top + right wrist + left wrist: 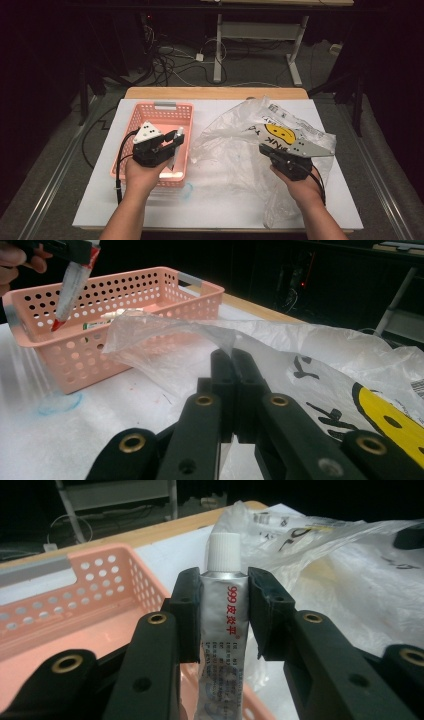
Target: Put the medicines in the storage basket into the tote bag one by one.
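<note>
My left gripper (176, 137) hangs over the right side of the pink basket (161, 111), shut on a silver ointment tube (224, 625) with red lettering. The tube's white cap (223, 551) sticks out past the fingertips (186, 596). From the right gripper view the tube (70, 284) dangles tail-down above the basket (130, 300). My right gripper (233, 356) is shut on the edge of a clear plastic bag (320, 355), holding a flap up off the table. The bag (235, 140), printed with a yellow smiley face (279, 133), is spread right of the basket. From above, the right gripper (263, 149) sits at the bag's middle.
A small white and green item (105, 319) lies inside the basket. The table (210, 202) has a white cover with a faint blue ring mark (60, 402) near the basket's corner. Behind the table are desk legs (218, 45) and floor cables (165, 62).
</note>
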The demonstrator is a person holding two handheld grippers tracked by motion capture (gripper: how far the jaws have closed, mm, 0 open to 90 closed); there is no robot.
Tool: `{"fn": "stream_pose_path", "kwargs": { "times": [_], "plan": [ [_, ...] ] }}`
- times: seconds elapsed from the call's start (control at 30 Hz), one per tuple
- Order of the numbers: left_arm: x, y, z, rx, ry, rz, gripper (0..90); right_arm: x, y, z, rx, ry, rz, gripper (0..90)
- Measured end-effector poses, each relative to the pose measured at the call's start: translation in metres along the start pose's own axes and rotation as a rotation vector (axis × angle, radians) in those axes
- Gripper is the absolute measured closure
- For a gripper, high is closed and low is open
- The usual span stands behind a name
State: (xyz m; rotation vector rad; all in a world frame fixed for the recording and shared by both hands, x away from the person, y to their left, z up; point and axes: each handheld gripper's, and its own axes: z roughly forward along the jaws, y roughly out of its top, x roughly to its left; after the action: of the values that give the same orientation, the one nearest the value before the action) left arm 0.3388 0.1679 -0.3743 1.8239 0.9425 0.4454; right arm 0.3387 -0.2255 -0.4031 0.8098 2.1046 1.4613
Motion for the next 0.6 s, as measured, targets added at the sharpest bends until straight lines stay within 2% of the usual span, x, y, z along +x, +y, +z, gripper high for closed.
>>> {"fn": "stream_pose_path", "kwargs": {
  "times": [0.23, 0.33, 0.6],
  "plan": [
    [-0.011, 0.009, -0.005, -0.026, -0.012, 0.019, 66.4, 0.000, 0.001, -0.001, -0.004, -0.001, -0.002, 90.0],
    [-0.015, 0.012, -0.006, -0.044, -0.053, 0.010, 66.4, 0.000, 0.001, -0.001, -0.005, -0.001, -0.002, 90.0],
    [-0.032, 0.015, 0.000, -0.051, -0.105, 0.034, 66.4, 0.001, 0.001, 0.000, -0.003, 0.001, -0.007, 90.0]
  ]
}}
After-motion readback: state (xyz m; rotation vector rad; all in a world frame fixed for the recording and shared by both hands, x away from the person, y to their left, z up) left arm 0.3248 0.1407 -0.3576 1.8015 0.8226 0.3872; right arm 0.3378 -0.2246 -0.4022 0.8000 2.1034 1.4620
